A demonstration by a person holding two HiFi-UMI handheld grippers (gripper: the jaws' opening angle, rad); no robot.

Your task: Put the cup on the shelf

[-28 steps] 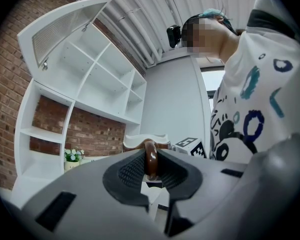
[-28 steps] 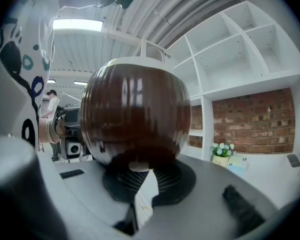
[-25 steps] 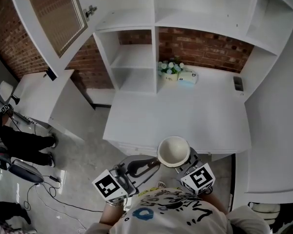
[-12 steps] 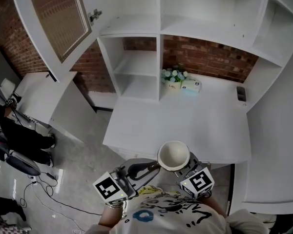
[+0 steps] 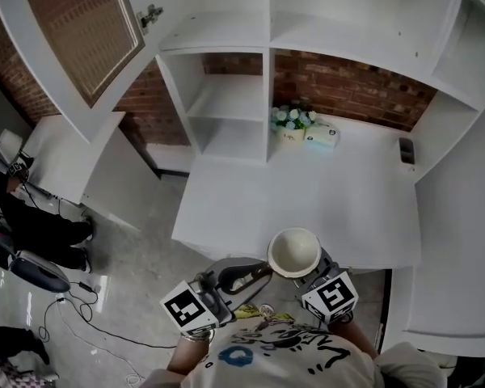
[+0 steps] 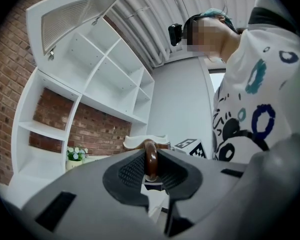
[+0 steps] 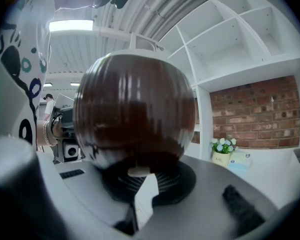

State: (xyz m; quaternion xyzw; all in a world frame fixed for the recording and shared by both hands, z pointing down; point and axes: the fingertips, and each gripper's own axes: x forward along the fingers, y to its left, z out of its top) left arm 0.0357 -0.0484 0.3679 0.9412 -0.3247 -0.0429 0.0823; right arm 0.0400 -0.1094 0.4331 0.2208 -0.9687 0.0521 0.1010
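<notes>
The cup (image 5: 294, 252), cream inside and glossy brown outside, hangs upright just before the front edge of the white desk (image 5: 307, 192). My left gripper (image 5: 257, 271) is shut on the cup's brown ring handle (image 6: 150, 160), which stands upright between its dark pads. My right gripper (image 5: 310, 270) is shut on the cup's lower body; the round brown cup (image 7: 135, 111) fills much of the right gripper view. Beyond the desk the white shelf unit (image 5: 226, 111) stands with open compartments.
A small pot of flowers (image 5: 291, 124) and a tissue box (image 5: 322, 134) sit at the back of the desk, with a small dark object (image 5: 406, 149) at its right. An opened cabinet door (image 5: 81, 31) juts out upper left. A person's legs (image 5: 32, 233) and cables lie left.
Both grippers and the cup have shifted a little forward and to the right toward the desk. The grips on handle and body look unchanged.
</notes>
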